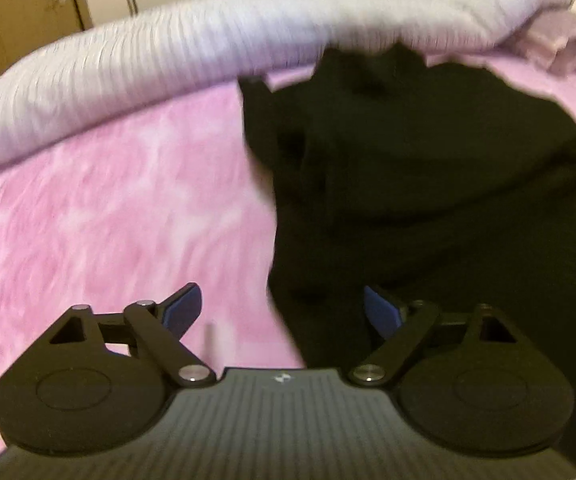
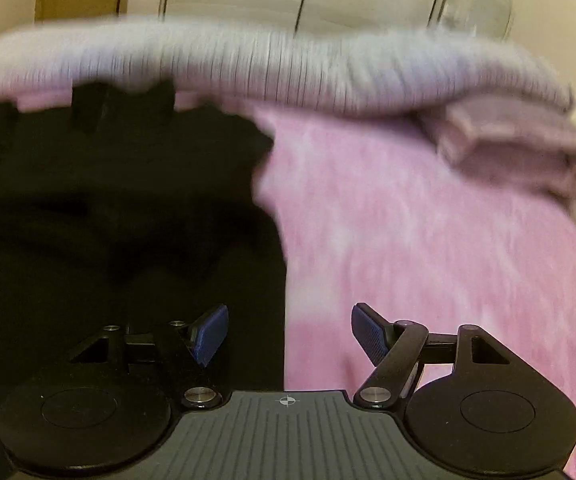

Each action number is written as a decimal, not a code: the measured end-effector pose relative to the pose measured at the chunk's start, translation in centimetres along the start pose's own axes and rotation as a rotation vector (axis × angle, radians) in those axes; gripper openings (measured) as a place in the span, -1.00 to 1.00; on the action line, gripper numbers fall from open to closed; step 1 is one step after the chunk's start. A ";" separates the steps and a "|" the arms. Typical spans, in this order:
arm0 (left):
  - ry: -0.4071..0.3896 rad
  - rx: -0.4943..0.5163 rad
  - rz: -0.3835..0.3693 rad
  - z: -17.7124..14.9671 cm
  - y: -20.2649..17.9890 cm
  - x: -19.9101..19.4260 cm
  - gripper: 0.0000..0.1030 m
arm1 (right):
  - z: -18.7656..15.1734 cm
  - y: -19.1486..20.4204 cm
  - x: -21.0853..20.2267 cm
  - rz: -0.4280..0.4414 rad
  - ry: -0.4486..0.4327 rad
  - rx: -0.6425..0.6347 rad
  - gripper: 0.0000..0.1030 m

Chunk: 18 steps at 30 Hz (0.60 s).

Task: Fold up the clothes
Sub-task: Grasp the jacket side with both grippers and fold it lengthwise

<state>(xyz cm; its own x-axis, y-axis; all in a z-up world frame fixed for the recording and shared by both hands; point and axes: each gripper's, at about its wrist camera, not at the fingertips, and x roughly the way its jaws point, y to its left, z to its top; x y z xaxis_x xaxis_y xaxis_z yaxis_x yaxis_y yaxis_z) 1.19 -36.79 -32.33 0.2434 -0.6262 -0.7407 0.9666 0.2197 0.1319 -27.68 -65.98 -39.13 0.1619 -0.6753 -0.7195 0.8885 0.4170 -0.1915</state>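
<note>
You have a black garment (image 1: 428, 184) lying crumpled and unfolded on the pink fuzzy blanket (image 1: 119, 208), its far edge touching the ribbed lilac cloth (image 1: 159, 64). A folded mauve piece (image 2: 516, 152) sits far right, apart from it.

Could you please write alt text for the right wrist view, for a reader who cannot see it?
The right tool hangs open and empty over the edge of a black garment lying on a pink fuzzy blanket. Behind them runs a pale ribbed blanket, with a folded mauve cloth at its right end; the picture is motion-blurred.
</note>
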 end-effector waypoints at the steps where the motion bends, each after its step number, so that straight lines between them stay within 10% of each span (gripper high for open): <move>1: -0.003 0.005 0.005 -0.6 -0.1 -1.0 0.62 | -0.7 0.1 -1.2 -0.002 0.006 0.006 0.39; 7: -0.100 0.134 -0.005 -5.5 -2.4 -11.1 0.63 | -6.0 1.7 -11.9 0.115 -0.110 -0.072 0.39; 18: -0.210 0.732 -0.209 -21.4 -15.8 -24.2 0.62 | -18.1 10.0 -23.3 0.246 -0.203 -0.550 0.39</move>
<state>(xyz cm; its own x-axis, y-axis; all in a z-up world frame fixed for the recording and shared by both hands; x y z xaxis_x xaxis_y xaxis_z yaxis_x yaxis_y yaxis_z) -21.67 -9.09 -30.60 -0.0101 -0.7446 -0.6674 0.7833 -0.4208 0.4576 -30.34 -35.02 -36.39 0.4595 -0.5991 -0.6558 0.4734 0.7899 -0.3899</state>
